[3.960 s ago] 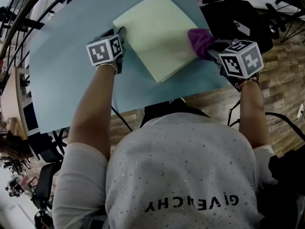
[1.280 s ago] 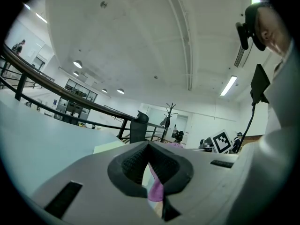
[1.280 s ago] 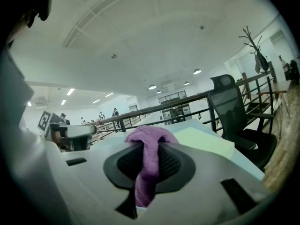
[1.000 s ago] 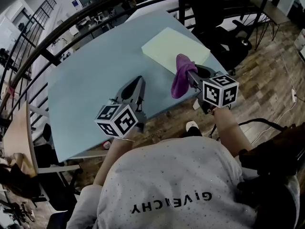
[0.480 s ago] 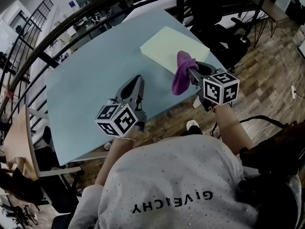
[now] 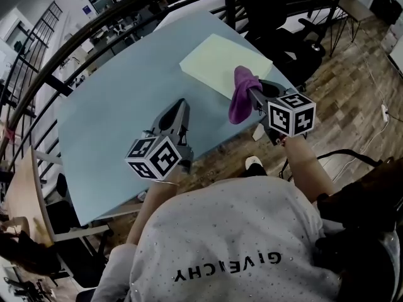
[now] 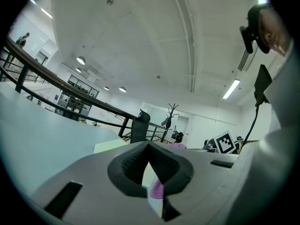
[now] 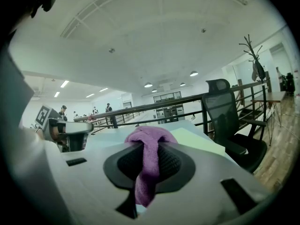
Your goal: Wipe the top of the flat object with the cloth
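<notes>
1 cloth (image 6: 238, 104), 1 flat object (image 6: 220, 58), 1 table (image 6: 107, 124), 2 grippers (image 6: 184, 104) (image 6: 251, 92)

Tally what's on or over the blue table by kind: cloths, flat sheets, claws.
purple cloth: 1
pale yellow flat object: 1
claws, left claw and right claw: 2
Total: 4

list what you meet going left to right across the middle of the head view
left tool → purple cloth → right tool's marker cube; the pale flat sheet spans several of these, so it is left out
</notes>
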Motion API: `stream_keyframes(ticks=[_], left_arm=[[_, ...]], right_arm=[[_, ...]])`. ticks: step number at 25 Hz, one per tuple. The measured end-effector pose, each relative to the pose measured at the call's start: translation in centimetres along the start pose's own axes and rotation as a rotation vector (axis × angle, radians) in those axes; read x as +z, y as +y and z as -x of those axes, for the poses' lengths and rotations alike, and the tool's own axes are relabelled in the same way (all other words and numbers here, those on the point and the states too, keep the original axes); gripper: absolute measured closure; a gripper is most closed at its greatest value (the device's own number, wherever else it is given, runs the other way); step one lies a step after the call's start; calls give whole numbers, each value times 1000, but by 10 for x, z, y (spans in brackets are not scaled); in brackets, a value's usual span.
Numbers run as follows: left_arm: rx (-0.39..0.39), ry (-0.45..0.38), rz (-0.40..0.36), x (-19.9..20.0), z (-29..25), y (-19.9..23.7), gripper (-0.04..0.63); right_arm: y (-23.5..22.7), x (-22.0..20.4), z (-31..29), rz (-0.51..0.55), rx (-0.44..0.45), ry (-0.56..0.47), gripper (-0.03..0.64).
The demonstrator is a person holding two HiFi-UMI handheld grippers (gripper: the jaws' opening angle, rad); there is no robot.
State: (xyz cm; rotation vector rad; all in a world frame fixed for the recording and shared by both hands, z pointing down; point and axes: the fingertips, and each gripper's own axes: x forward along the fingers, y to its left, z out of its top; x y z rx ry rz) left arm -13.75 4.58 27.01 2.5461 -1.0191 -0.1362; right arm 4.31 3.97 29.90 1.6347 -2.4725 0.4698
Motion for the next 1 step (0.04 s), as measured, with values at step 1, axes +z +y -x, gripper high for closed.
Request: stream_keyframes(ticks=[1], left_arm=[[-1, 1, 1, 0, -1, 0, 595]], right_arm=[[-1, 1, 1, 1, -3, -2, 571]])
